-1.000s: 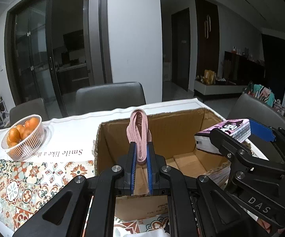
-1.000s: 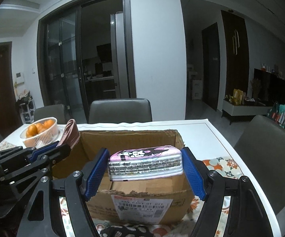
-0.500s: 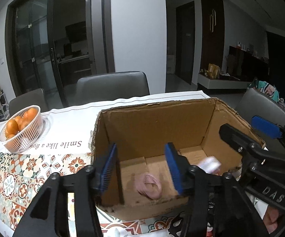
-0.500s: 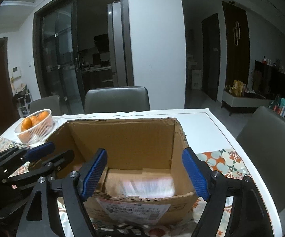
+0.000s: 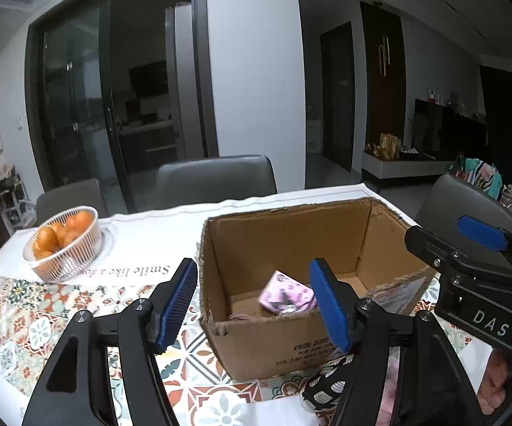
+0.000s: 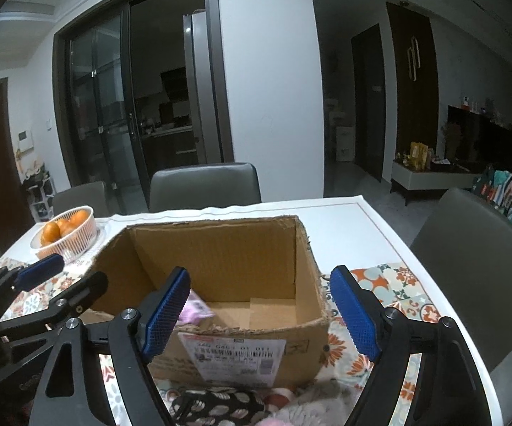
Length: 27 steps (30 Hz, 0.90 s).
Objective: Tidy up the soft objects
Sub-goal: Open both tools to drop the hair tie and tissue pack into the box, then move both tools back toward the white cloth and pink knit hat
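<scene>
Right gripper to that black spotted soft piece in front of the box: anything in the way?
Nothing visible does. The black spotted piece lies just below the open right gripper, on the near side of the cardboard box, beside a pale fluffy item.

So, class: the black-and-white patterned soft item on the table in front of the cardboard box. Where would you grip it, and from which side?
Grip the black-and-white patterned item across its bunched middle, coming from above and from the near side. It lies low on the table against the front wall of the cardboard box, so that wall blocks the far side. The right gripper is open and empty, and looks well placed.
</scene>
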Each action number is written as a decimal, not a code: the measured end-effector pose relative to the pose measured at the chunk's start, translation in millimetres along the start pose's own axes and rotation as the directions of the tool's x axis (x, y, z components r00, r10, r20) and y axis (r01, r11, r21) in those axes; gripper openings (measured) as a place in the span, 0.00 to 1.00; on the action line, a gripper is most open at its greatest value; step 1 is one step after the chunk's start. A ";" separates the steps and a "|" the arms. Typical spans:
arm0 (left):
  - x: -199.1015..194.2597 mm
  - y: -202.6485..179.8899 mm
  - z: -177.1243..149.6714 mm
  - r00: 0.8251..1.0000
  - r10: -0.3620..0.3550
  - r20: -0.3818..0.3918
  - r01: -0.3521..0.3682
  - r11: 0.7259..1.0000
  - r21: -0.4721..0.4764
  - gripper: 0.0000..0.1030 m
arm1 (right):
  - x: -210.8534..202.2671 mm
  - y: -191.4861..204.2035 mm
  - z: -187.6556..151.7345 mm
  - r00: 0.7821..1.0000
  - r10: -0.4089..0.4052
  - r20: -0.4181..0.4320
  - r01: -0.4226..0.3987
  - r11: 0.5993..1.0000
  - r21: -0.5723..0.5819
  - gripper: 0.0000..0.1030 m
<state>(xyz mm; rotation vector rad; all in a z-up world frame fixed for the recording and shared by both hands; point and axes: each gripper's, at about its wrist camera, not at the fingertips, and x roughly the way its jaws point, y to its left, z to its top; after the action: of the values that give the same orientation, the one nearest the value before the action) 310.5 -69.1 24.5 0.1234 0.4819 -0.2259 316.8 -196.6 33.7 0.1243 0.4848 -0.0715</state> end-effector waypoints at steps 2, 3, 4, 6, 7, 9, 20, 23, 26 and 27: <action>-9.6 0.3 0.5 1.000 -0.001 0.009 0.001 1.000 0.002 0.63 | -11.1 0.7 0.7 1.000 0.002 0.013 -0.002 1.000 0.005 0.80; -14.8 0.7 0.6 1.000 0.001 0.016 -0.001 1.000 0.004 0.63 | -17.6 1.0 0.7 1.000 0.001 0.021 -0.001 1.000 0.008 0.80; -22.4 -0.3 0.1 1.000 0.002 0.026 -0.002 1.000 0.009 0.63 | -21.3 1.2 0.8 1.000 0.001 0.026 -0.001 1.000 0.010 0.80; -32.3 -0.3 -0.2 0.999 0.005 0.040 -0.005 1.000 0.013 0.63 | -33.0 2.5 0.3 0.999 0.000 0.038 0.000 1.000 0.011 0.80; -37.8 -0.7 -1.0 0.999 0.003 0.046 -0.004 1.000 0.014 0.64 | -38.2 2.8 0.0 0.999 0.001 0.043 -0.002 1.000 0.013 0.80; -44.6 -0.2 -0.8 0.999 0.003 0.053 -0.003 1.000 0.013 0.64 | -47.1 3.1 -0.9 0.999 0.002 0.051 -0.003 1.000 0.015 0.80; -89.5 -4.5 -18.2 0.996 0.007 0.089 -0.010 0.999 0.040 0.65 | -94.7 6.3 -18.5 0.997 -0.001 0.075 0.000 1.000 0.012 0.80; -98.3 -6.2 -26.0 0.996 0.005 0.086 -0.008 0.999 0.042 0.65 | -102.7 7.9 -23.8 0.997 -0.003 0.073 0.003 1.000 0.009 0.80; -104.9 -6.6 -34.0 0.997 -0.005 0.072 0.002 0.999 0.036 0.65 | -109.6 7.7 -31.2 0.998 -0.005 0.068 0.004 1.000 0.011 0.80; -107.0 -6.6 -37.3 0.998 -0.006 0.068 0.003 0.999 0.036 0.65 | -111.9 7.3 -34.0 0.998 -0.004 0.066 0.003 1.000 0.012 0.80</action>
<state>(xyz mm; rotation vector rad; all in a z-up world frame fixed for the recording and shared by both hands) 200.1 -49.3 41.8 0.1488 0.4109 -0.2424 203.1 -180.4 57.1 0.1320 0.4187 -0.0815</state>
